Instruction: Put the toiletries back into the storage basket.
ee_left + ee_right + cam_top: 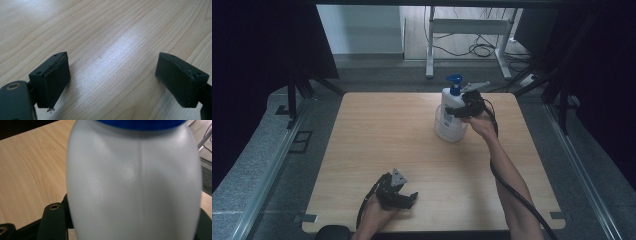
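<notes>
A white pump bottle (451,102) with a blue pump head (455,82) stands at the far right of the wooden table (387,135). Its lower end is inside a clear round container (447,131). My right gripper (458,111) is shut on the bottle's body from the right side. In the right gripper view the white bottle (135,185) sits pressed between the jaws and hides their tips. My left gripper (409,200) rests low near the front edge, open and pointing right. In the left gripper view, bare wood lies between its fingers (56,77).
The table's left half and middle are bare wood. Grey floor and metal rails (272,165) flank the table. A white desk frame (467,30) with cables stands beyond the far edge. A black cable (512,187) trails along the right forearm.
</notes>
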